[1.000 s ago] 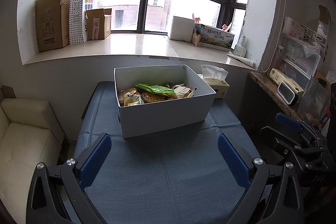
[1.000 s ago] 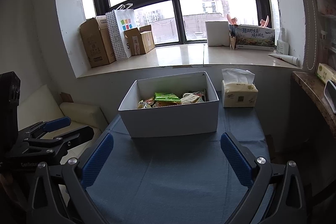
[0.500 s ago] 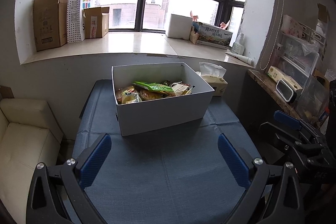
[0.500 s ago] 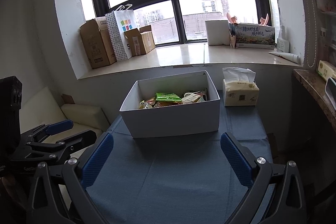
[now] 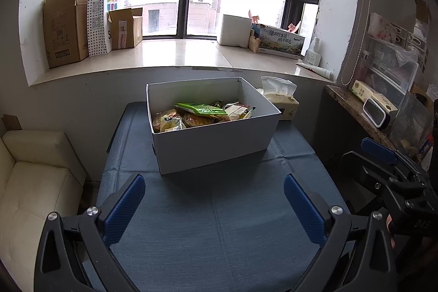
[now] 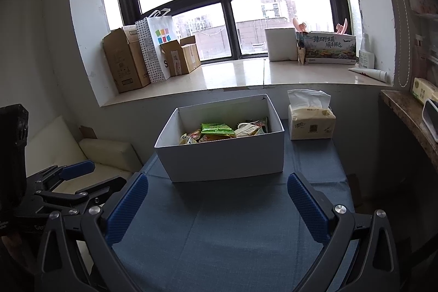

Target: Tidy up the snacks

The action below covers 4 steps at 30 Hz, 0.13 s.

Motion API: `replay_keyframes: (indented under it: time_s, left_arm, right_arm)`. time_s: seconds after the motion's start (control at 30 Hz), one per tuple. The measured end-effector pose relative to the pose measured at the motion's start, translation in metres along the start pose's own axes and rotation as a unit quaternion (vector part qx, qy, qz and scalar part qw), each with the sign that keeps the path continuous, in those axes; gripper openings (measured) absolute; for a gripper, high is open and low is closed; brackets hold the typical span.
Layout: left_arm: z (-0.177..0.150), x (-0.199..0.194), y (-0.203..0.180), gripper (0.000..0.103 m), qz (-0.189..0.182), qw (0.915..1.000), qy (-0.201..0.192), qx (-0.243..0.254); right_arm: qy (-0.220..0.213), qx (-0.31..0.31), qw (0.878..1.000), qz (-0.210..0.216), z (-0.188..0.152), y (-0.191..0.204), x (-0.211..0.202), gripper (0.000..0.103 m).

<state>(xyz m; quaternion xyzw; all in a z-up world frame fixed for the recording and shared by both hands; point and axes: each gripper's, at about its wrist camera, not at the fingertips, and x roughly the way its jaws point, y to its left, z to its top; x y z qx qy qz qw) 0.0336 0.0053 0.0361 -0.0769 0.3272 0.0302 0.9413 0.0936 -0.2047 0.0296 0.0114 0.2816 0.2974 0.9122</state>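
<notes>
The box's (image 5: 210,144) near wall hides the lower snacks (image 6: 219,131), and their labels are too small to read. The box sits mid-table (image 5: 219,223), long axis across the view, open top up (a green packet lies uppermost). Left gripper (image 5: 213,201) and right gripper (image 6: 217,199) hover before it, jaws wide, empty.

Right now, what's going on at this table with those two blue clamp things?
A person holds a hand-held gripper in each hand, the left and the right, both open and empty above the blue tablecloth. Ahead sits a white box already holding snack packets, a tissue pack beside it. Nothing is being gripped yet.
</notes>
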Motion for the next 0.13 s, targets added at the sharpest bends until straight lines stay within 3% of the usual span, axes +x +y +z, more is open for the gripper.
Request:
replay_keyframes:
  time_s: [0.13]
  left_arm:
    - [-0.0002, -0.0032, -0.0011, 0.103, 0.0, 1.0, -0.003, 0.002]
  right_arm:
    - [0.002, -0.001, 1.0, 0.0, 0.0002, 0.0008, 0.0008, 0.103]
